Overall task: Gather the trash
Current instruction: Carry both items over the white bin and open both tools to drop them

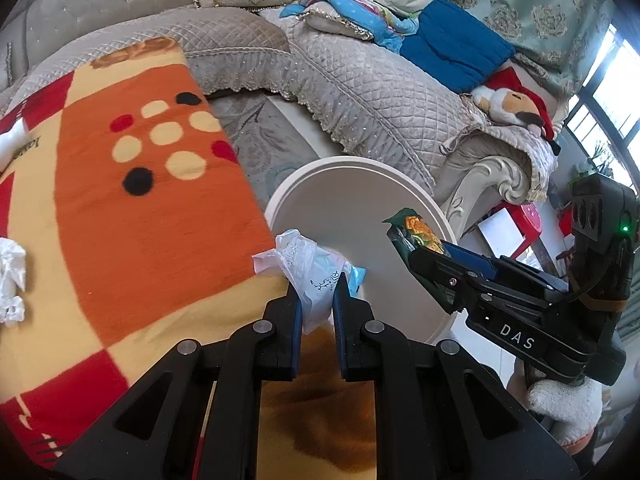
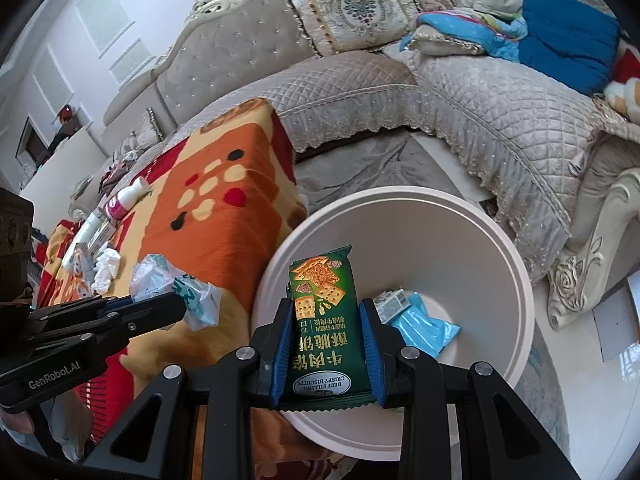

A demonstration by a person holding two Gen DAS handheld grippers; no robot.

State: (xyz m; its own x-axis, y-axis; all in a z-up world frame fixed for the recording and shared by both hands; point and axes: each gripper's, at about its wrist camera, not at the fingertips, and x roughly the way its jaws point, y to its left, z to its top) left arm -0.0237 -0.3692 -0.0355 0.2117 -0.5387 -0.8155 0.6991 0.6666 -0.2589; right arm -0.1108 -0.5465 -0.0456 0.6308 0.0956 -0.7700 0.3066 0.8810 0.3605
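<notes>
**A:** What have I got in each hand?

**B:** My right gripper (image 2: 327, 344) is clamped on a green biscuit packet (image 2: 322, 320), blue pads pressing both its long edges. The packet stands up between the fingers, over the near rim of the white bin (image 2: 516, 280). My left gripper (image 1: 316, 304) is pinched tight on a crumpled clear plastic wrapper (image 1: 304, 268), which sticks out ahead of the tips, right at the edge where the orange blanket (image 1: 140, 200) meets the bin.

**A:** Anything already in the bin?

**B:** Just beyond the right fingers, down inside, a light blue wrapper (image 2: 424, 326) and a small grey-and-white packet (image 2: 390, 302) touching it.

**A:** And round about?

**B:** Left of both grippers the blanket carries crumpled white tissue (image 2: 106, 270) and a white bottle with a pink label (image 2: 128, 200), lying tilted. Further ahead, the quilted sofa (image 2: 460, 112) curves behind the bin, with a blue cushion (image 2: 564, 48) on it.

**A:** What can't you make out?

**B:** The packet hides the bin floor nearest me. The small things beside the bottle are too tiny to name. A white-gloved hand (image 1: 568, 412) shows only partly under the right gripper.
</notes>
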